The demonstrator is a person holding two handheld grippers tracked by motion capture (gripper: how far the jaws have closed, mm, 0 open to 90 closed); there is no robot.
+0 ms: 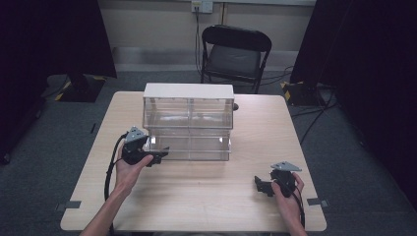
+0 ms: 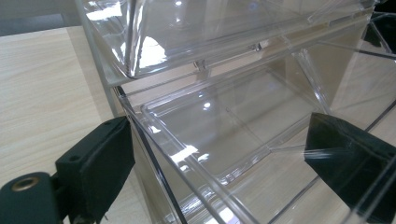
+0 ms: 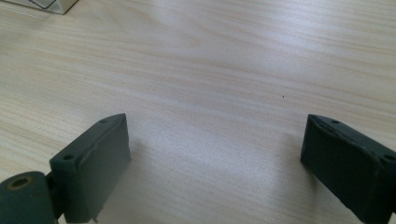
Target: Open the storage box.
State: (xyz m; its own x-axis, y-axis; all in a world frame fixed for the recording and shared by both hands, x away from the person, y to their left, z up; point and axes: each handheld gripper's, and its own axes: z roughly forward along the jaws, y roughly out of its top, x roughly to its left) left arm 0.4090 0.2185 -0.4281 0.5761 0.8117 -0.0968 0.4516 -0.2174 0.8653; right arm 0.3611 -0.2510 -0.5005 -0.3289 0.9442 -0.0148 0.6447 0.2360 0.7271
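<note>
- light wood table (image 1: 206,196) on grey carpet floor (image 1: 44,162).
- black folding chair (image 1: 235,53) behind the table, against a pale wall (image 1: 152,24).
- wall socket (image 1: 201,6) above the chair, cable hanging down.
- dark curtains (image 1: 373,59) at both sides.
- cables (image 1: 314,115) on floor, right.

No text, label, brand, number or sign can be read anywhere: the clear drawer cabinet (image 1: 188,123), the table (image 1: 206,196), the folding chair (image 1: 235,51) and the wall socket (image 1: 201,6) all look blank or are too small to make out
</note>
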